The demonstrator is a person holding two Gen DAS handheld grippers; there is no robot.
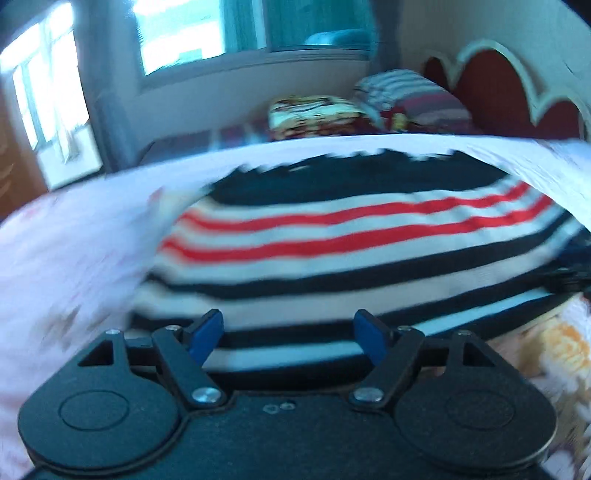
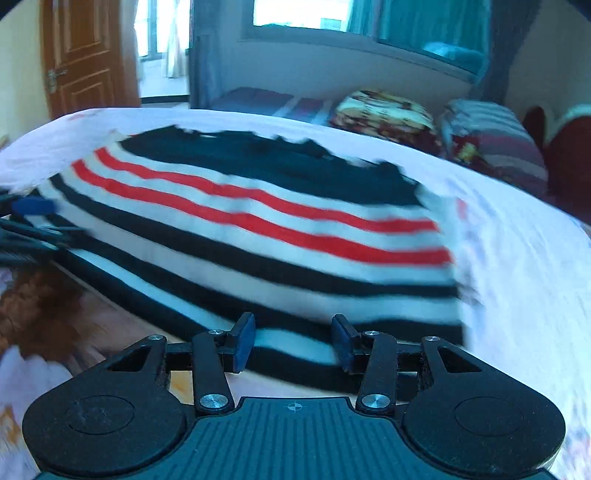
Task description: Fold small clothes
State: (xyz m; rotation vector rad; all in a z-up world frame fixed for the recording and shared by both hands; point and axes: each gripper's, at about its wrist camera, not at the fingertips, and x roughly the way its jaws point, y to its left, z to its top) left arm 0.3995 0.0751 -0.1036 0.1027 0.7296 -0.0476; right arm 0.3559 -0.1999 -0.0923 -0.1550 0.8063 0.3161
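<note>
A small striped garment [image 1: 351, 243] with navy, white and red bands lies flat on a white bed sheet [image 1: 74, 251]. It also shows in the right wrist view [image 2: 266, 229]. My left gripper [image 1: 290, 338] is open, its blue pads standing apart over the garment's near hem. My right gripper [image 2: 293, 341] is open too, its pads apart at the near hem further right. The left gripper's tip [image 2: 33, 206] shows at the left edge of the right wrist view, beside the garment's left side. Both views are blurred by motion.
Folded patterned blankets [image 1: 317, 114] and a striped pillow [image 1: 417, 99] lie at the far end of the bed by a red headboard [image 1: 509, 92]. A window [image 2: 303, 14] and a wooden door [image 2: 85, 55] are beyond. An orange floral print [image 1: 554, 350] marks the near sheet.
</note>
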